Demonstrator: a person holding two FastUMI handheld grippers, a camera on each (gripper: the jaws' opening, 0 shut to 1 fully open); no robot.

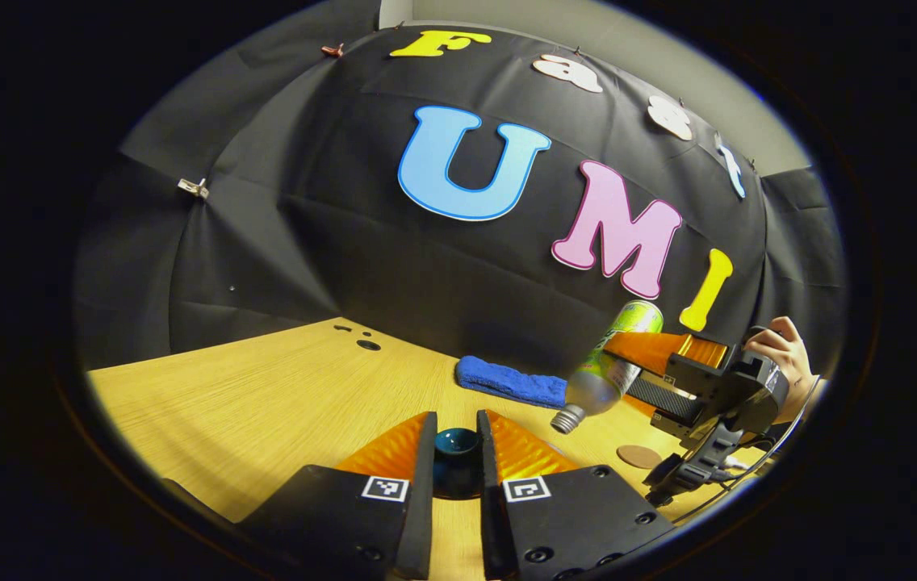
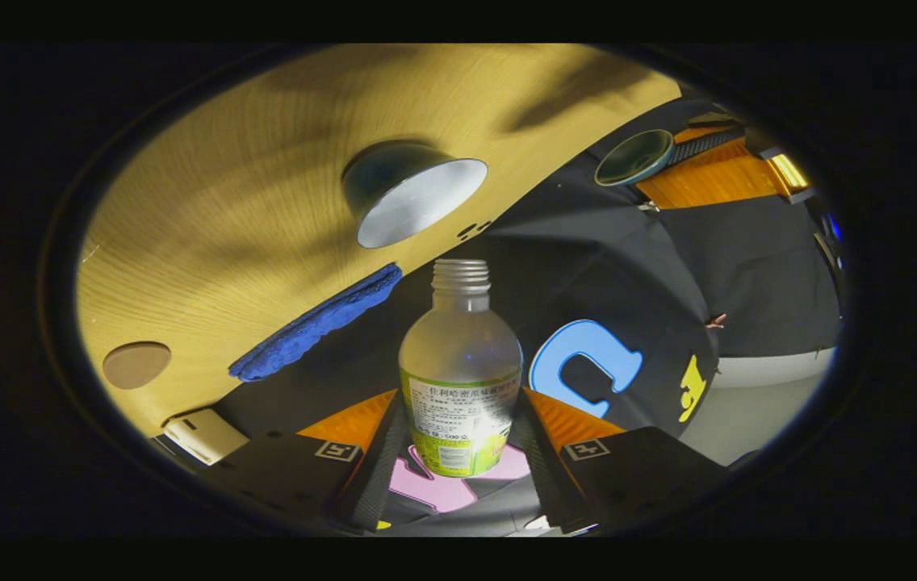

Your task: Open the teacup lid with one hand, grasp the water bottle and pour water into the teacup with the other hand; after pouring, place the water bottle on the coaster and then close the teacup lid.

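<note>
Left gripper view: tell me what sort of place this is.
Likely a recording booth set up as a tea table: black cloth wall, wooden table, with a blue towel and a coaster.

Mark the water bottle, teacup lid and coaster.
water bottle [image 2: 460, 379]: right gripper view, on its labelled body, clamped between the fingers.
teacup lid [image 1: 457, 452]: left gripper view, on its rounded top, pinched between the fingers.
coaster [image 1: 638, 456]: left gripper view, on its flat face.

Your wood-grain bench [image 1: 249, 411] carries a blue cloth [image 1: 511, 382] near the back wall. Round coaster [image 1: 638, 456] lies w/ nothing on it; open teacup [image 2: 410, 194] stands on the bench too.
</note>
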